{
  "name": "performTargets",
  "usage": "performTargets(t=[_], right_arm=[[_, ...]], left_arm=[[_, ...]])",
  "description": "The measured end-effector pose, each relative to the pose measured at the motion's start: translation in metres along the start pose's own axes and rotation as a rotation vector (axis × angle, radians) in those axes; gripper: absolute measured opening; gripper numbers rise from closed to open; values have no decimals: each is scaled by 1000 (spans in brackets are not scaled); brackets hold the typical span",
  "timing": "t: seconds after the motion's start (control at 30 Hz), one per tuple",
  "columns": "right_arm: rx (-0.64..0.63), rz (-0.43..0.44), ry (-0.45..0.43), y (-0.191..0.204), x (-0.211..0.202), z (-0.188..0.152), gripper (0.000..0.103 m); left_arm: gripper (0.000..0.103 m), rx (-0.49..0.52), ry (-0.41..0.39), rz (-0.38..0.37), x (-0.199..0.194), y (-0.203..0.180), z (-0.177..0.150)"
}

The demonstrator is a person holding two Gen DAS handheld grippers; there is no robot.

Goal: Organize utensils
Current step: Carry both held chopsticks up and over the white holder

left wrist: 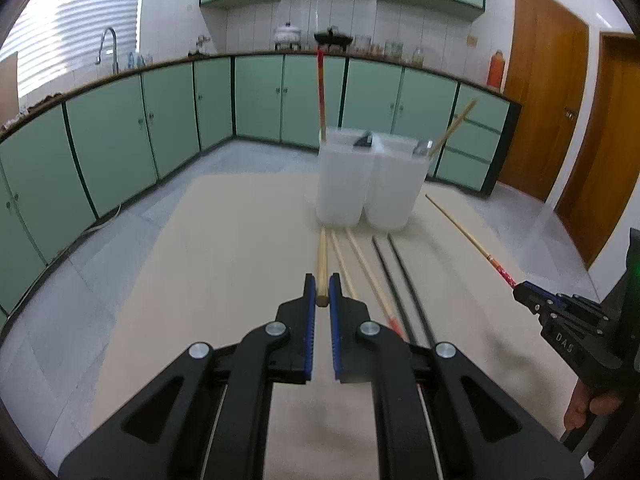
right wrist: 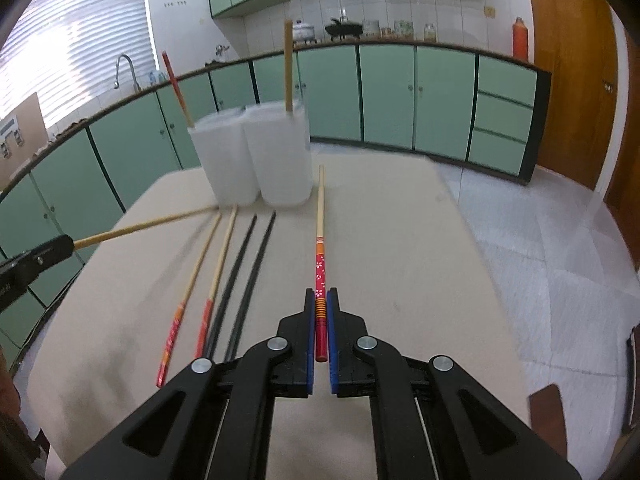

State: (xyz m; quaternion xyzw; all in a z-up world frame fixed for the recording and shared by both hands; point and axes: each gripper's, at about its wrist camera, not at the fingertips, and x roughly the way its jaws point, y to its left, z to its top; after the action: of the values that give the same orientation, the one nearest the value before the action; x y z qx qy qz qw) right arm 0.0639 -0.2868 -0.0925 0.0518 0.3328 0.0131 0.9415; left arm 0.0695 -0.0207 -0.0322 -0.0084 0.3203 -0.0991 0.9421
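My left gripper [left wrist: 322,289] is shut on the thick end of a plain wooden chopstick [left wrist: 321,258] that points toward two white translucent holders [left wrist: 340,184]. My right gripper [right wrist: 321,300] is shut on the red patterned end of a red-and-wood chopstick [right wrist: 320,220], seen at the right of the left view [left wrist: 464,236]. Two red-ended wooden chopsticks [right wrist: 200,276] and two black chopsticks [right wrist: 244,264] lie side by side on the beige table [right wrist: 400,260]. The left holder [right wrist: 224,160] has a red chopstick [right wrist: 177,88] in it. The right holder [right wrist: 282,156] has a plain wooden one [right wrist: 288,66].
Green kitchen cabinets [left wrist: 256,96] run along the far side and left. Wooden doors [left wrist: 552,92] stand at the right. The table's far edge is just behind the holders, with tiled floor [right wrist: 540,240] to the right.
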Motion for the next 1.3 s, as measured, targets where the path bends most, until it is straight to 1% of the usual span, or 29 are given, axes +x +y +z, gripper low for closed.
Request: performTargets(t=[0.3, 0.4, 0.47, 0.53, 0.6, 0.67, 0.73, 0.83, 0.97, 1.03, 1.17, 1.3], right_arm=[[3, 23, -93, -6, -33, 50, 5], [21, 11, -67, -10, -37, 63, 5], [45, 3, -13, -16, -33, 68, 5], [62, 3, 41, -22, -23, 67, 5], [80, -2, 98, -28, -6, 55, 5], [101, 28, 123, -31, 8, 41, 6], [96, -2, 169, -32, 26, 27, 6], [93, -2, 190, -30, 34, 19, 6], [42, -14, 198, -26, 28, 29, 6], [27, -7, 197, -25, 28, 29, 6], [55, 22, 212, -30, 42, 13, 6], [55, 19, 243, -33, 60, -9, 6]], left_arm=[[6, -2, -137, -41, -27, -13, 54], [6, -2, -171, -56, -32, -18, 71], [6, -3, -191, -65, -34, -21, 79], [6, -4, -200, -70, -34, -23, 82], [6, -8, -200, -74, -33, -24, 80], [6, -16, -193, -80, -31, -23, 77], [6, -19, -186, -82, -30, -22, 75], [6, -20, -189, -84, -29, -21, 74], [6, -22, -197, -78, -29, -21, 71], [6, -27, -203, -81, -31, -22, 70], [6, -21, -208, -92, -34, -24, 69], [6, -15, -208, -100, -36, -23, 73]])
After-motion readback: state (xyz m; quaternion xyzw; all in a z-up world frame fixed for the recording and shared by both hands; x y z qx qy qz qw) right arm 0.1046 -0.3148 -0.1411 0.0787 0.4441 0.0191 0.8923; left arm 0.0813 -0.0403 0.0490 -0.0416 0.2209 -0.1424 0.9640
